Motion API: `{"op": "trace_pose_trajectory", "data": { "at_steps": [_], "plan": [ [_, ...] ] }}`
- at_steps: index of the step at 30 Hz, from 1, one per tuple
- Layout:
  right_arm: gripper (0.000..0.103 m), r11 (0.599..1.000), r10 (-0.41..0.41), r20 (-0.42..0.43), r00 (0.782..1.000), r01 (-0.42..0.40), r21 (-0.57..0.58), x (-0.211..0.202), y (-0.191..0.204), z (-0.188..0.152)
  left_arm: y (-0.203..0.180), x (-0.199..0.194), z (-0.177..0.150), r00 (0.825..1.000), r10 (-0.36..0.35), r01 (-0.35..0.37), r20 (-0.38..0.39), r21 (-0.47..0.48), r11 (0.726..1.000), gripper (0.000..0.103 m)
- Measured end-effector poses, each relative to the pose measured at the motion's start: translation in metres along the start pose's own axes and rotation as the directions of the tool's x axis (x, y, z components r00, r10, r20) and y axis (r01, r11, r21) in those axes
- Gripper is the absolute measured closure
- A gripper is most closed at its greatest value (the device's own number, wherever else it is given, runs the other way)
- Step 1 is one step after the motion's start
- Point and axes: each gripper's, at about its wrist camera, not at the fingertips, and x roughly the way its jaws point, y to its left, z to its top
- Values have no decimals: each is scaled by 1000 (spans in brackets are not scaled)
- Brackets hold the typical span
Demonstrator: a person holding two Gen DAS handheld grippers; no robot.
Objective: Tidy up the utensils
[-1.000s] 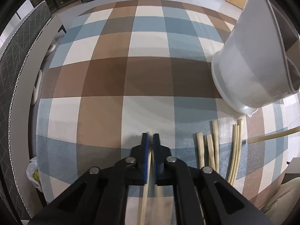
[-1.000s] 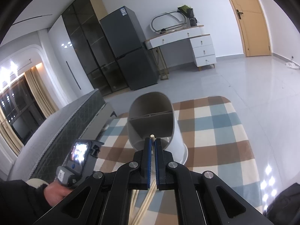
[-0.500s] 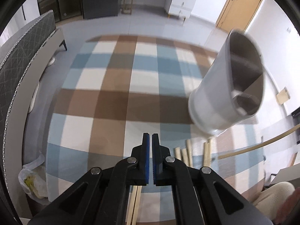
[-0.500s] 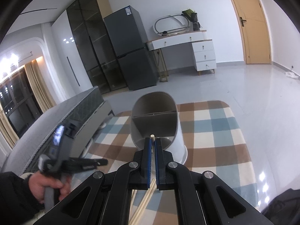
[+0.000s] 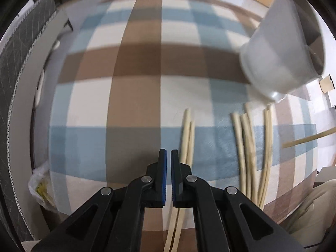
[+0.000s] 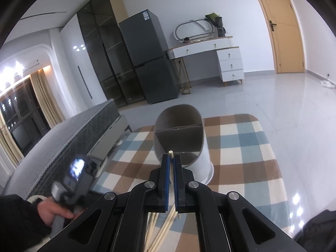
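Observation:
My left gripper (image 5: 168, 153) is shut and empty, held above the checked rug (image 5: 134, 88). A pair of pale chopsticks (image 5: 187, 134) lies just right of its tips; several more chopsticks (image 5: 250, 145) lie further right. The white divided utensil holder (image 5: 281, 48) stands at the right. My right gripper (image 6: 171, 158) is shut on one chopstick (image 6: 171, 152), whose tip pokes out just before the holder's (image 6: 180, 134) open mouth. That chopstick also shows at the right edge of the left wrist view (image 5: 308, 139). The left gripper (image 6: 79, 178) shows blurred at lower left in the right wrist view.
A grey quilted bed edge (image 5: 19, 67) runs along the rug's left side. A plastic bag (image 5: 42, 187) lies at the rug's near left corner. A fridge (image 6: 151, 63), a white dresser (image 6: 210, 52) and a door (image 6: 281, 25) stand across the tiled floor.
My left gripper let go of its chopstick, lifted, then dropped back lower and shifted left; two chopsticks now lie beside it. My right gripper holds its chopstick steady at the holder.

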Motion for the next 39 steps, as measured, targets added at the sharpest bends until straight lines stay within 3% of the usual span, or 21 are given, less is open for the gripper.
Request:
{"op": "trace_pose_trajectory", "data": {
  "at_steps": [3, 4, 5, 7, 18, 25, 36, 39],
  "plan": [
    [100, 1000, 8, 1, 1000, -8, 19, 1, -5, 1, 0, 6, 2, 1000, -13, 13, -7, 10, 1000, 97],
    [100, 1000, 10, 2, 1000, -10, 20, 1, -4, 1, -2, 6, 4, 1000, -13, 13, 5, 20, 1000, 84],
    [100, 1000, 13, 3, 1000, -13, 19, 1, -4, 1, -3, 6, 4, 1000, -19, 19, 13, 28, 999, 77],
    [100, 1000, 20, 3, 1000, -20, 18, 2, -4, 2, -6, 9, 5, 1000, 3, -4, 20, 36, 999, 49],
    [100, 999, 36, 10, 999, -36, 35, 0, -8, 5, -19, 8, 3, 997, 30, -35, 69, 85, 996, 47],
    [100, 998, 39, 15, 999, -39, 43, 0, -9, 7, -32, 4, -8, 996, 68, -74, 49, 144, 987, 41],
    [100, 998, 38, 19, 999, -39, 48, -2, -10, 7, -23, 3, -3, 997, 59, -65, 55, 114, 991, 43],
    [100, 998, 40, 19, 999, -41, 50, -2, -11, 7, -19, -2, 2, 997, 27, -33, 77, 85, 996, 43]
  ]
}}
